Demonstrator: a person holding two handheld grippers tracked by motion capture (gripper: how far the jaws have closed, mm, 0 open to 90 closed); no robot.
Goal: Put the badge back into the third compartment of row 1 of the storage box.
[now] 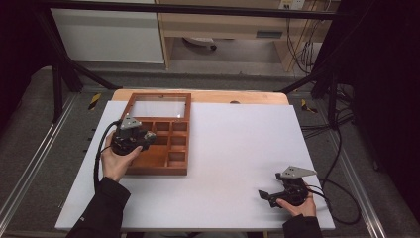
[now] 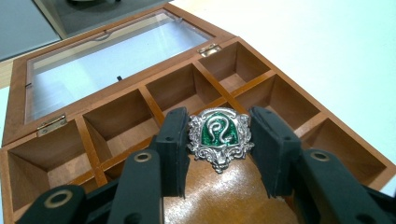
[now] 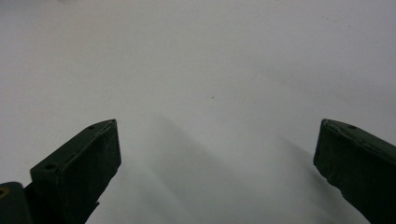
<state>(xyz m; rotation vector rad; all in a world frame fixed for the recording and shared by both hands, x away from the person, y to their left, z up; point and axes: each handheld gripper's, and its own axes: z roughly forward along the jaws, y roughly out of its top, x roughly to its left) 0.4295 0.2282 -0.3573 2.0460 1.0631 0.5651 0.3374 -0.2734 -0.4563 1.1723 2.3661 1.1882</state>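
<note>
A silver crest badge (image 2: 219,135) with a green enamel centre and a snake emblem is pinched between the two black jaws of my left gripper (image 2: 219,142), which is shut on it. The badge hangs over the wooden compartment box (image 2: 88,140), just above a middle cell. In the high view my left gripper (image 1: 147,140) sits over the left part of the box (image 1: 163,171). My right gripper (image 1: 262,194) rests low near the front right of the white board. In its own view the right gripper (image 3: 215,154) stands wide open with nothing between its jaws.
The box's glass-paned lid (image 2: 116,60) lies open and flat behind the compartments, on brass hinges (image 2: 209,48). The white board (image 1: 237,148) covers the table. Cables (image 1: 341,198) trail off at the right edge. Dark frame bars (image 1: 64,74) stand beyond the table.
</note>
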